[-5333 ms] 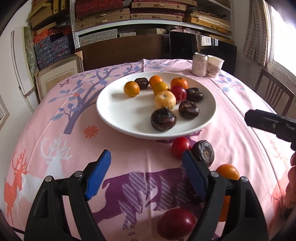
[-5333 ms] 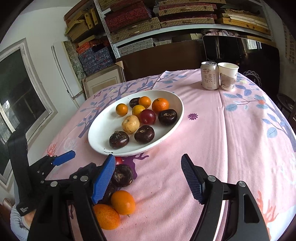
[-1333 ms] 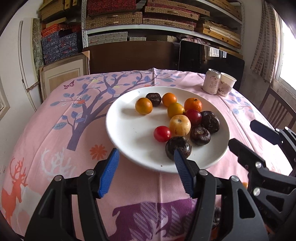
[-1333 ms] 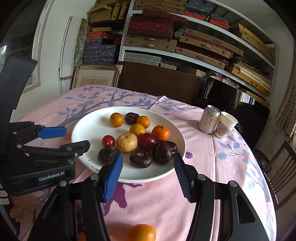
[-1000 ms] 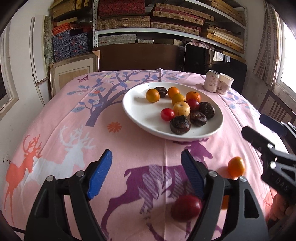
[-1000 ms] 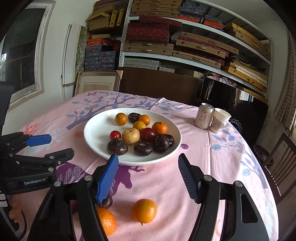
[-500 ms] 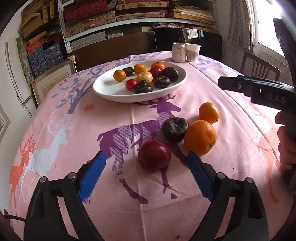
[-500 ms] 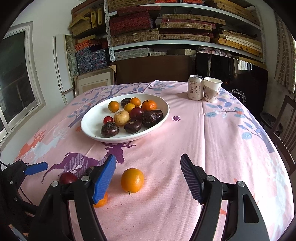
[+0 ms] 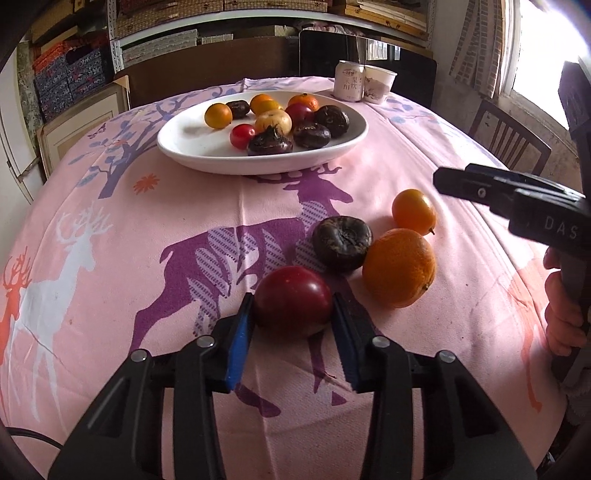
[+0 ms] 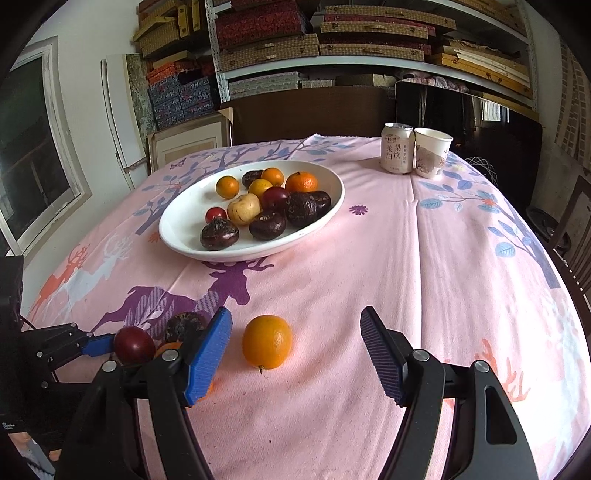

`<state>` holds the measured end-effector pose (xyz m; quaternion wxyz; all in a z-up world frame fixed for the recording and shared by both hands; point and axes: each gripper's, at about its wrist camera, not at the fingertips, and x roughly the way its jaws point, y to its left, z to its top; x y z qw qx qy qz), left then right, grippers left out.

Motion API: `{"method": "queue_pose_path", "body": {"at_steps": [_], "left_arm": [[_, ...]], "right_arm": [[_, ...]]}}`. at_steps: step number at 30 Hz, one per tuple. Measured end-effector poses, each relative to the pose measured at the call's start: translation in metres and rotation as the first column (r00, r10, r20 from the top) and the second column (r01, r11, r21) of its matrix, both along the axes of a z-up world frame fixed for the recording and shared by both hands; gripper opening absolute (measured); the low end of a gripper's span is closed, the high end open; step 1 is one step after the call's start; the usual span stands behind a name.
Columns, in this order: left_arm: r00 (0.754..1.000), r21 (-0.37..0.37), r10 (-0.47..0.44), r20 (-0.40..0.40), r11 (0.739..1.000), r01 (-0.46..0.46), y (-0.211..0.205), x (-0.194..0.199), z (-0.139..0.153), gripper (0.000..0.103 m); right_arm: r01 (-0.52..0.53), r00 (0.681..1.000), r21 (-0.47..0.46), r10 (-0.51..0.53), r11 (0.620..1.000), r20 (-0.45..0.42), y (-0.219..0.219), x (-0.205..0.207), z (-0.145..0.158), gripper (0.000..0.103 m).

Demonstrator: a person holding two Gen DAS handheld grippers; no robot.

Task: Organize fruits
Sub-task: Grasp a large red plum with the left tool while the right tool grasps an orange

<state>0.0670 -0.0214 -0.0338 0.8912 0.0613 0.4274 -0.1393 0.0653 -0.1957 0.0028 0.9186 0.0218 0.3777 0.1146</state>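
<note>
My left gripper point(image 9: 293, 334) is shut on a dark red plum point(image 9: 292, 300) that rests on the pink tablecloth; the plum also shows in the right wrist view point(image 10: 133, 344). Just beyond it lie a dark wrinkled fruit point(image 9: 342, 242), a large orange point(image 9: 399, 272) and a small orange point(image 9: 413, 211). My right gripper point(image 10: 295, 347) is open and empty, with the small orange point(image 10: 266, 346) on the cloth between its fingers, a little ahead. A white plate point(image 9: 192, 146) point(image 10: 177, 206) at the far middle holds several fruits.
A drink can point(image 10: 397, 152) and a paper cup point(image 10: 431, 158) stand at the table's far right. A wooden chair point(image 9: 508, 138) is at the right edge. Shelves with boxes point(image 10: 266, 22) fill the back wall.
My left gripper has moved forward and closed on the dark red plum. My right gripper has come lower and nearer to the small orange, still open.
</note>
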Motion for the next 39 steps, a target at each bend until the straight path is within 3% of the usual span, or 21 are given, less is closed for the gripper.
{"method": "queue_pose_path", "body": {"at_steps": [2, 6, 11, 14, 17, 23, 28, 31, 34, 35, 36, 37, 38, 39], "left_arm": [[1.000, -0.014, 0.016, 0.018, 1.000, -0.016, 0.005, -0.002, 0.004, 0.040], [0.998, -0.026, 0.046, 0.032, 0.999, -0.046, 0.011, -0.002, 0.008, 0.040], [0.999, -0.009, 0.043, 0.028, 0.999, -0.043, 0.009, -0.002, 0.006, 0.040], [0.999, -0.003, 0.039, 0.018, 0.999, -0.039, 0.008, -0.001, 0.004, 0.040], [0.999, -0.001, 0.038, -0.003, 0.999, -0.038, 0.008, 0.002, 0.000, 0.040], [0.999, -0.002, 0.040, -0.016, 0.999, -0.040, 0.008, 0.004, -0.004, 0.040], [0.997, 0.028, 0.064, 0.035, 0.998, -0.065, 0.007, 0.010, 0.008, 0.040], [0.995, 0.027, 0.077, 0.059, 0.997, -0.078, 0.009, 0.021, 0.020, 0.040], [0.993, 0.003, 0.093, 0.069, 0.996, -0.093, 0.014, 0.032, 0.030, 0.040], [0.993, -0.013, 0.099, 0.068, 0.995, -0.099, 0.017, 0.034, 0.032, 0.040], [0.993, -0.032, 0.102, 0.064, 0.994, -0.100, 0.020, 0.036, 0.032, 0.040], [0.993, -0.050, 0.102, 0.061, 0.994, -0.099, 0.022, 0.036, 0.031, 0.040], [0.993, -0.064, 0.103, 0.056, 0.993, -0.099, 0.025, 0.035, 0.028, 0.040], [0.993, -0.070, 0.106, 0.046, 0.992, -0.103, 0.026, 0.035, 0.025, 0.040]], "right_arm": [[-0.017, 0.999, 0.001, 0.017, 1.000, -0.032, 0.003, 0.003, -0.006, 0.071], [-0.051, 0.995, -0.009, 0.050, 0.999, -0.082, 0.011, 0.006, -0.017, 0.046], [-0.096, 0.990, -0.021, 0.094, 0.995, -0.102, 0.021, 0.004, -0.023, 0.044], [-0.124, 0.986, 0.003, 0.124, 0.992, -0.111, 0.024, 0.004, -0.024, 0.032], [-0.124, 0.987, -0.003, 0.123, 0.992, -0.106, 0.026, 0.002, -0.023, 0.032], [-0.077, 0.994, 0.027, 0.079, 0.997, -0.070, 0.014, 0.001, -0.015, 0.031], [-0.037, 0.998, 0.072, 0.041, 0.997, -0.053, 0.000, 0.004, -0.008, 0.028], [-0.033, 0.999, 0.108, 0.037, 0.994, -0.039, -0.007, 0.006, -0.002, 0.010], [-0.045, 0.996, 0.090, 0.052, 0.995, -0.074, -0.007, 0.013, -0.006, 0.011], [-0.059, 0.994, 0.111, 0.069, 0.992, -0.086, -0.007, 0.014, -0.008, 0.018], [-0.057, 0.993, 0.121, 0.069, 0.991, -0.098, -0.007, 0.014, -0.007, 0.045], [-0.063, 0.994, 0.130, 0.074, 0.990, -0.083, -0.007, 0.011, -0.005, 0.062], [-0.062, 0.996, 0.115, 0.068, 0.991, -0.054, -0.005, 0.007, -0.003, 0.074], [-0.063, 0.997, 0.076, 0.065, 0.995, -0.031, 0.000, 0.005, -0.001, 0.074]]}}
